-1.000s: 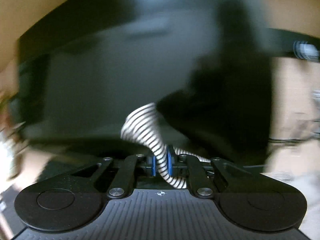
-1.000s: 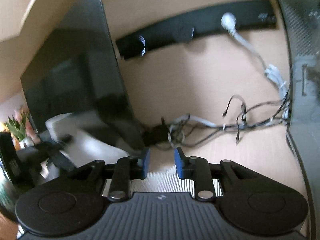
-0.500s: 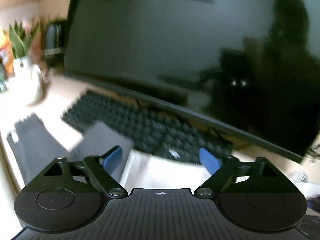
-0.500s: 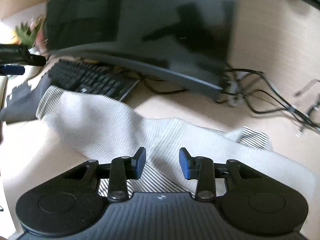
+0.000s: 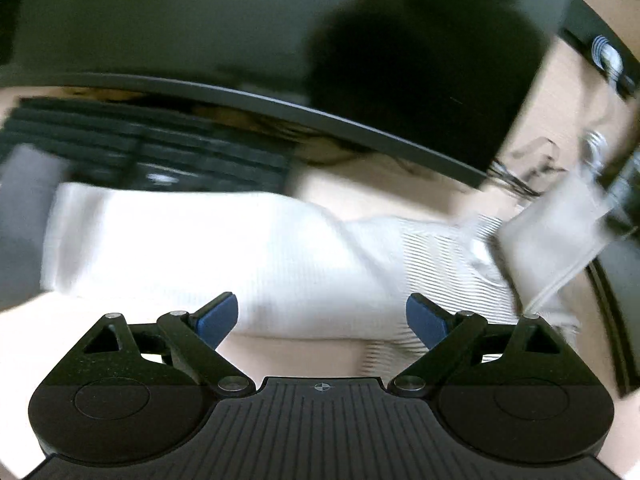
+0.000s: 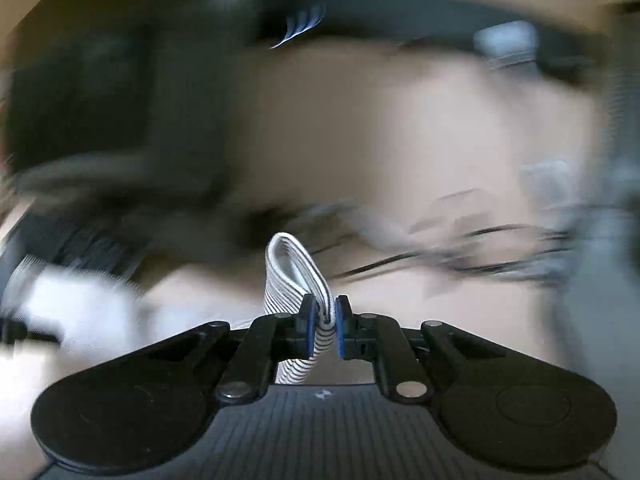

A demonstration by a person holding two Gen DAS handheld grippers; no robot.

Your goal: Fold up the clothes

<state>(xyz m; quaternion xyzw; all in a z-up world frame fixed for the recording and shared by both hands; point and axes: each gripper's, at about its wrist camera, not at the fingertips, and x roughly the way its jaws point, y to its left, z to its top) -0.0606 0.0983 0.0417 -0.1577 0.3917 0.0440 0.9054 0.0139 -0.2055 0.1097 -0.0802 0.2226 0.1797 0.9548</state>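
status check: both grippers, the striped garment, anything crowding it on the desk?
Left gripper open, empty. Right gripper just closed, shut on a fold of the white black-striped garment. Black keyboard and monitor close behind.

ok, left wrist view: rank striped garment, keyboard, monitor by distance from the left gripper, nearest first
1. striped garment, spread on the desk just beyond the open left gripper.
2. keyboard, behind the garment, upper left.
3. monitor, farthest, standing behind the keyboard.

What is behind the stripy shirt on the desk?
Behind the striped shirt sits a black keyboard, then a big dark monitor. The shirt covers the keyboard's near edge.
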